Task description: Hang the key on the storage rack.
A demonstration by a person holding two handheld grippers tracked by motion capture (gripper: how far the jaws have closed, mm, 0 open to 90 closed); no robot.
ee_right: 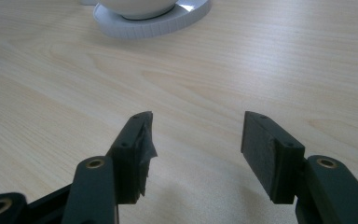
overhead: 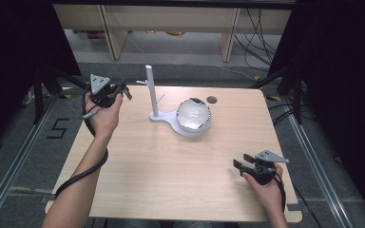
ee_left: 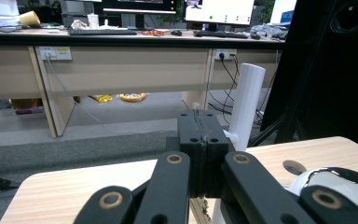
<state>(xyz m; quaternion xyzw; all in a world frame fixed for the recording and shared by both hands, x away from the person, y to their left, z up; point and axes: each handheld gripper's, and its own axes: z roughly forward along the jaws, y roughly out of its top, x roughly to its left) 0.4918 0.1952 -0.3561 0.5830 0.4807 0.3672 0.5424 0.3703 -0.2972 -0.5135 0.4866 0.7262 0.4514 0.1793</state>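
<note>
A light wooden table [overhead: 171,175] carries a white stand [overhead: 164,115] whose round base holds a bowl [overhead: 194,114].

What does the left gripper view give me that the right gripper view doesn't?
Left gripper view: the left gripper with its jaws shut together on nothing, the white post of the stand upright just behind them, the round hole in the table, and desks with monitors beyond.

Right gripper view: the right gripper with its jaws open above bare table, and the stand's round white base under the bowl.

Both: the wooden tabletop and part of the white bowl.
</note>
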